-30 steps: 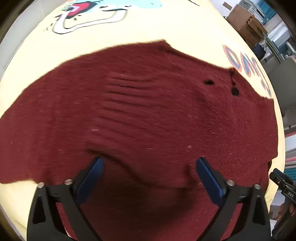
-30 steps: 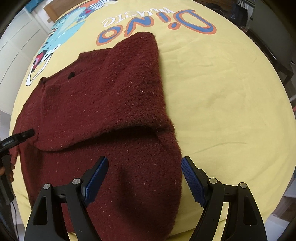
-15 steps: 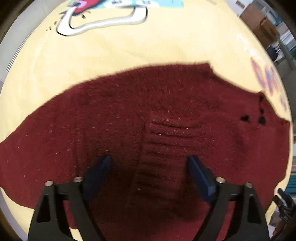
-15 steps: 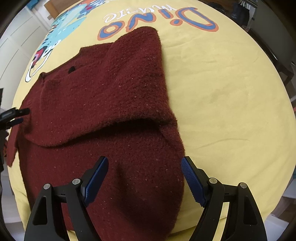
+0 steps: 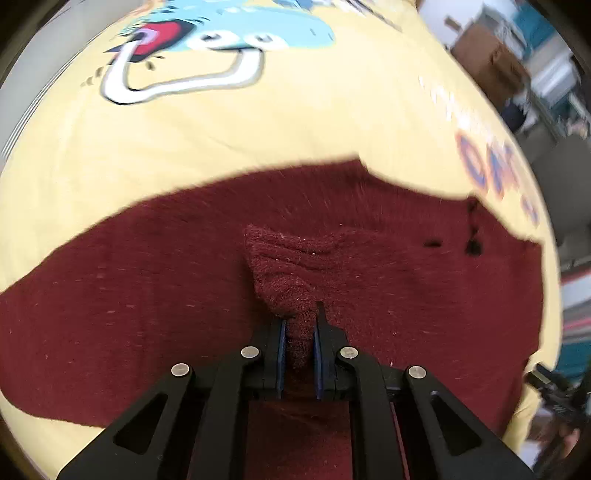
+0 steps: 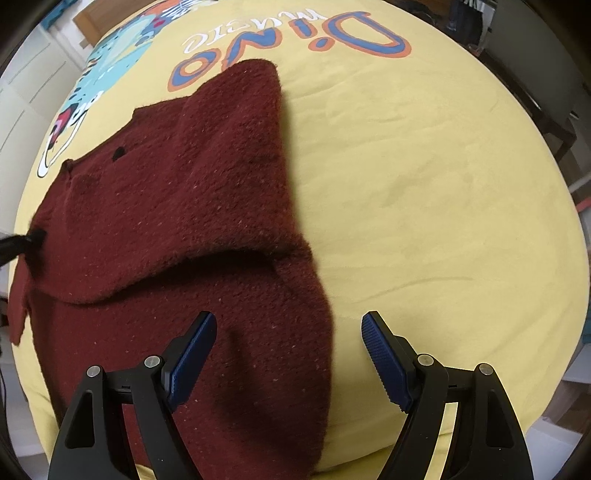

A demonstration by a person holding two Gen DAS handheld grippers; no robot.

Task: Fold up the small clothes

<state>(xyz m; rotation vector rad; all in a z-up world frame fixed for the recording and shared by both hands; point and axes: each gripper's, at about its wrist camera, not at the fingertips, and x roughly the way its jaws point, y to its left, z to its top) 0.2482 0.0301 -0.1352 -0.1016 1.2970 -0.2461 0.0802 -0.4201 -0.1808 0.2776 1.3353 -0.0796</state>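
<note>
A dark red knitted sweater [image 5: 147,314] lies spread on a yellow sheet [image 5: 258,140]. My left gripper [image 5: 298,332] is shut on a pinched-up ridge of its ribbed knit, which stands up between the blue pads. In the right wrist view the sweater [image 6: 166,221] has one sleeve folded across the body. My right gripper [image 6: 288,339] hangs open over the sweater's near right edge, nothing between its fingers. The left gripper's black tip [image 6: 22,243] shows at that view's far left, and the right gripper [image 5: 554,391] at the left wrist view's lower right.
The yellow sheet [image 6: 424,184] carries a cartoon dinosaur print [image 5: 221,33] and "Dino" lettering [image 6: 295,44]. Cardboard boxes and shelving [image 5: 491,62] stand beyond its far right edge. A dark chair [image 6: 546,110] is at the right, white cupboard doors [image 6: 22,92] at the left.
The left gripper went from wide open to shut, bunching the ribbed knit between its pads, and drew back so more yellow sheet shows. The right gripper stayed put and open.
</note>
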